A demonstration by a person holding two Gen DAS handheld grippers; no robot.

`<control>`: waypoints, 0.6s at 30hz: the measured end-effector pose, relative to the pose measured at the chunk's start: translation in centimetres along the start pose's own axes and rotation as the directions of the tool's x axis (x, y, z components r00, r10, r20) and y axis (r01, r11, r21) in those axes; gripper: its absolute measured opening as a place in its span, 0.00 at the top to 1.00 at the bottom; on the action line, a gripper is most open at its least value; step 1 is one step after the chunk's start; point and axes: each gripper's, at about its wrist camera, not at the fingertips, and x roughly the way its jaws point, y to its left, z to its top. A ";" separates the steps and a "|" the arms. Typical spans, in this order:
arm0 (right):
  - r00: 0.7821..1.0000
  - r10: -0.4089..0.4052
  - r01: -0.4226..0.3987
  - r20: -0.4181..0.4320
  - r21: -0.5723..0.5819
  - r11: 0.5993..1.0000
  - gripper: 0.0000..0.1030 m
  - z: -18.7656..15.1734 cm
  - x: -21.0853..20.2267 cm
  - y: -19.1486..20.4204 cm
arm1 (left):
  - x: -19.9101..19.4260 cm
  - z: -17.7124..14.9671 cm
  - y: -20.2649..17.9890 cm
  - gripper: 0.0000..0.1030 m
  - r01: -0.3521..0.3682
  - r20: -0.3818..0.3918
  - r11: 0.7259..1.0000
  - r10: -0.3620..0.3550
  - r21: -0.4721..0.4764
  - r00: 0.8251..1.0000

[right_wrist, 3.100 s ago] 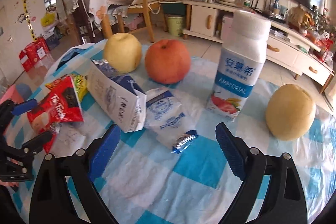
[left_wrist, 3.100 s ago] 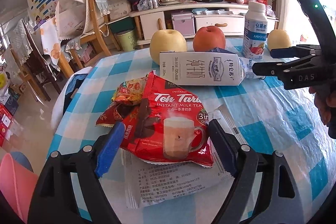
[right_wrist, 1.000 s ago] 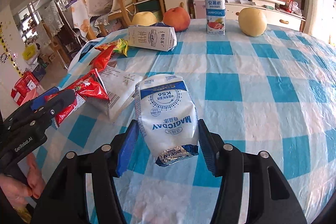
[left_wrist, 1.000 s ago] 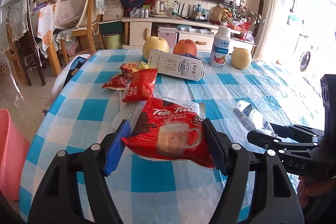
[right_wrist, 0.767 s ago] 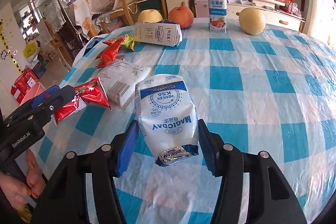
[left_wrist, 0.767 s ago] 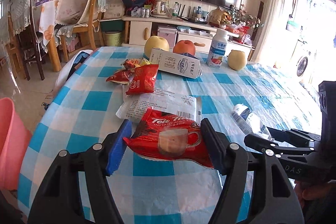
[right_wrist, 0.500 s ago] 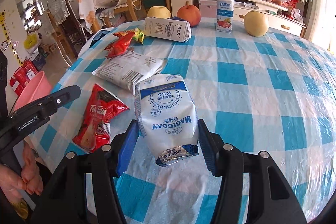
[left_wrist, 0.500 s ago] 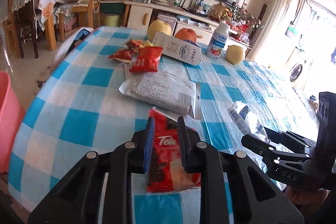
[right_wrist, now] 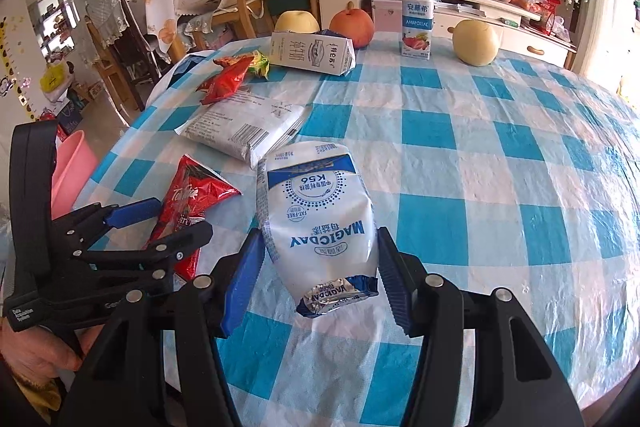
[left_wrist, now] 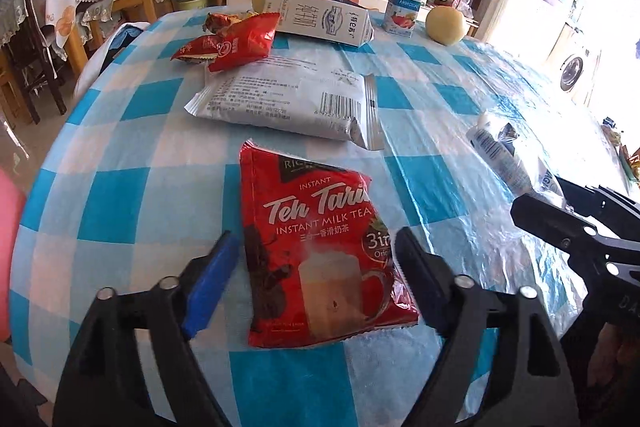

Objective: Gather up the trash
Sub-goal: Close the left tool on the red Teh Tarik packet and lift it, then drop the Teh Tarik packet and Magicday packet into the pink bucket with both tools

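Left gripper (left_wrist: 314, 277): my jaws just opened, dropping the red tea packet (left_wrist: 320, 251) at the table's near edge
Right gripper (right_wrist: 320, 277): clamped on the white pouch (right_wrist: 320, 215)

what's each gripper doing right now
Left gripper: just opened, red tea packet lies loose between its fingers.
Right gripper: shut on the white pouch.

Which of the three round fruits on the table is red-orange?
The middle fruit, behind the lying milk carton; the other two fruits are pale yellow.
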 end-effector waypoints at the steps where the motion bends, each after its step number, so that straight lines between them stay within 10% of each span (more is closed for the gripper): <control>1: 1.000 0.001 -0.001 0.000 0.001 1.000 0.44 0.0 0.0 0.0 | -0.1 0.0 0.0 0.31 0.000 0.004 1.000 0.001 -0.005 1.000; 18: 0.994 0.104 -0.104 0.026 0.005 0.995 0.44 3.0 0.0 4.4 | -5.0 1.9 6.7 0.47 0.021 0.156 0.968 0.019 -0.251 0.988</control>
